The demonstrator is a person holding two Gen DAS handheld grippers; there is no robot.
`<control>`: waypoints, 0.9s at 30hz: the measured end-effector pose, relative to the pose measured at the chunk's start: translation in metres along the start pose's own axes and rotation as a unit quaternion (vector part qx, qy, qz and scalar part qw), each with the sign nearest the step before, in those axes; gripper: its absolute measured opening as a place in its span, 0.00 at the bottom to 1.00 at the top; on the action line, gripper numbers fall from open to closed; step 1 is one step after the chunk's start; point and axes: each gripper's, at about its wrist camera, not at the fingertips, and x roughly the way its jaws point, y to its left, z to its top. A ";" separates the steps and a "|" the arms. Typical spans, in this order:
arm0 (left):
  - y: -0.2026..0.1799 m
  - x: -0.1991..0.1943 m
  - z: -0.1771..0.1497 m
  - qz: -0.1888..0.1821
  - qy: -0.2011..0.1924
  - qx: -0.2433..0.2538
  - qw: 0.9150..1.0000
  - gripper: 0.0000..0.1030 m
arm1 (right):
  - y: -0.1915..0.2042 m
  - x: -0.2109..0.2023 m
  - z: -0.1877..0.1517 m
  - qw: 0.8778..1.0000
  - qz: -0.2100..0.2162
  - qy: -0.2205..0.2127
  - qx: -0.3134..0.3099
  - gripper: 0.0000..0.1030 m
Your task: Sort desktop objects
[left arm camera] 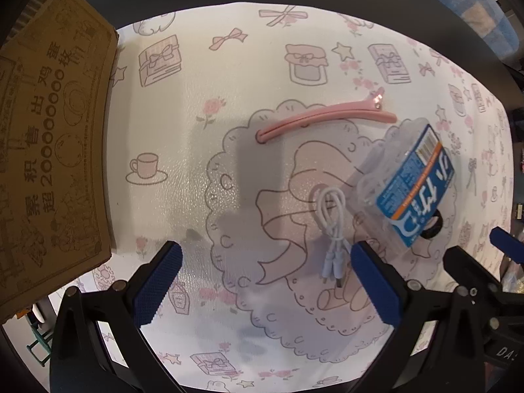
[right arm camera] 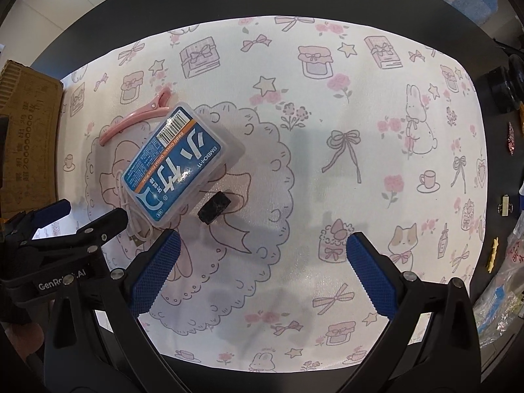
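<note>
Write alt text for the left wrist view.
The open left gripper hovers over a pink-printed mat holding a pink hair clip, coiled white cable and blue-labelled clear box. A cardboard box stands at left.

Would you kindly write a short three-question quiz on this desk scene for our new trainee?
1. True or false: the left gripper holds the pink hair clip.
2. Which item does the floss box partly cover? A) white cable B) a mug C) scissors
3. Fill in: beside the mat, at its left edge, stands a cardboard ____.

Key: 1 false, both it and the right gripper are open and empty; 2 A; 3 box.
</note>
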 end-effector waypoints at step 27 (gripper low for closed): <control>0.011 0.018 0.000 -0.003 0.011 0.006 1.000 0.99 | -0.006 0.027 0.009 0.999 0.019 0.019 0.038 0.89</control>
